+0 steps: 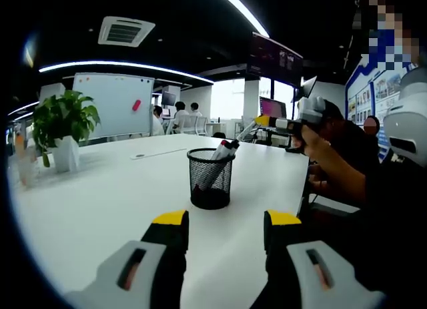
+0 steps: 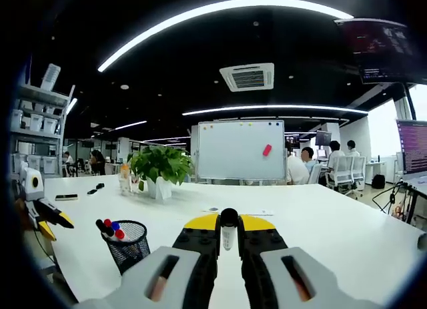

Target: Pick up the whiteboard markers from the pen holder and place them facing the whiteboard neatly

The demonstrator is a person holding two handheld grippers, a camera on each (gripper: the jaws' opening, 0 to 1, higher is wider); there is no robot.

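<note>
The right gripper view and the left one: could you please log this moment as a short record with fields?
Right gripper: shut on a whiteboard marker, cap up, held above the white table.
Left gripper: open, holding nothing, aimed at the pen holder.
Pen holder: black mesh cup, upright on the table, markers inside.
Whiteboard: across the table, past a potted plant.

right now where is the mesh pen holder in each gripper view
Left gripper view: the mesh pen holder stands on the white table, centre of the picture, just above that gripper's open jaws, markers sticking out.
Right gripper view: it sits low at the left, markers pointing up and left.
Shared landmark: the whiteboard with the potted plant in front.
</note>
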